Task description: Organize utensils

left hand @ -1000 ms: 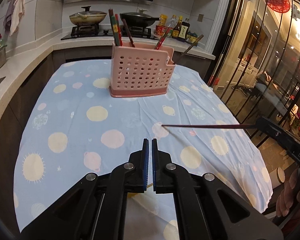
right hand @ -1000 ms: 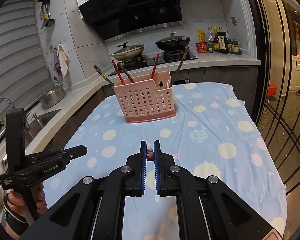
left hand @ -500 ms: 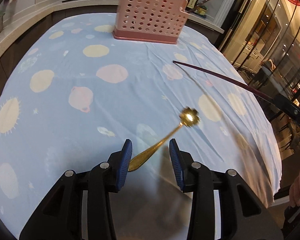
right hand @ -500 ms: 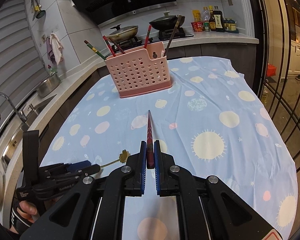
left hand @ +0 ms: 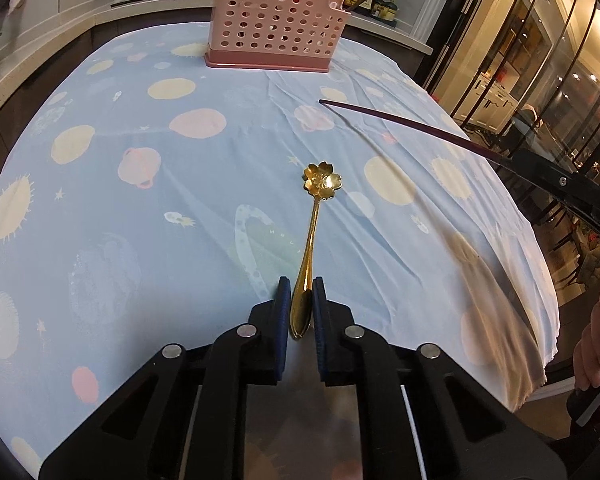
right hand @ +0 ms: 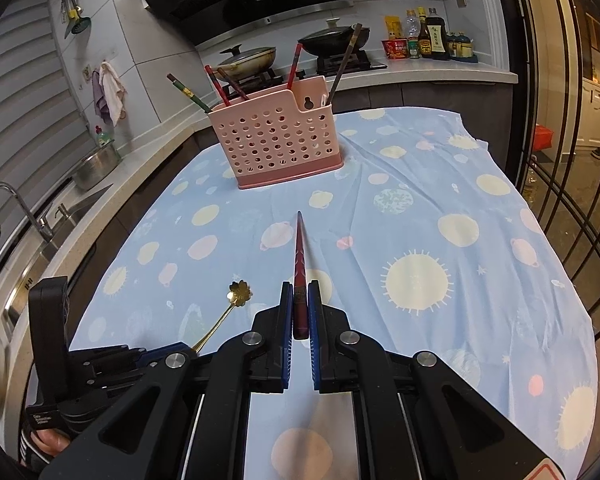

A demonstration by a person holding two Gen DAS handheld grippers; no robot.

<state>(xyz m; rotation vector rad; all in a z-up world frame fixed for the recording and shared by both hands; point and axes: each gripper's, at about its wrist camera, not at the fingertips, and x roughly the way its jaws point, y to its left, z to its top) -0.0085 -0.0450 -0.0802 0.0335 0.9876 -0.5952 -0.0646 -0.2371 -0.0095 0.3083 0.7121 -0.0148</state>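
Left claw [left hand: 301, 294] has just been closing, and its blue pads now sit against both sides of the gold spoon's [left hand: 315, 216] handle end; reads as clenched on it. The spoon lies on the desk [left hand: 100, 208], on the blue planet-print cloth, with its flower-shaped bowl pointing away toward the far side; from the right wrist view it sits at the near-left part of the desk [right hand: 420, 216], running out from the left claw [right hand: 162, 353]. Right claw [right hand: 299, 295] is clamped on a dark red chopstick [right hand: 299, 252], gripped near its thick end, tip pointing out over the cloth toward the pink perforated utensil basket [right hand: 278, 142]. In the left wrist view the same chopstick [left hand: 400, 120] enters from the right edge and stays clear above the cloth, well apart from the spoon. The basket stands upright at the far-centre of the desk, with several chopsticks [right hand: 342, 66] leaning out of it: some in the left compartment, one in the narrower right section. Stove with two pans [right hand: 248, 58] and a row of bottles [right hand: 428, 38] on the counter behind.
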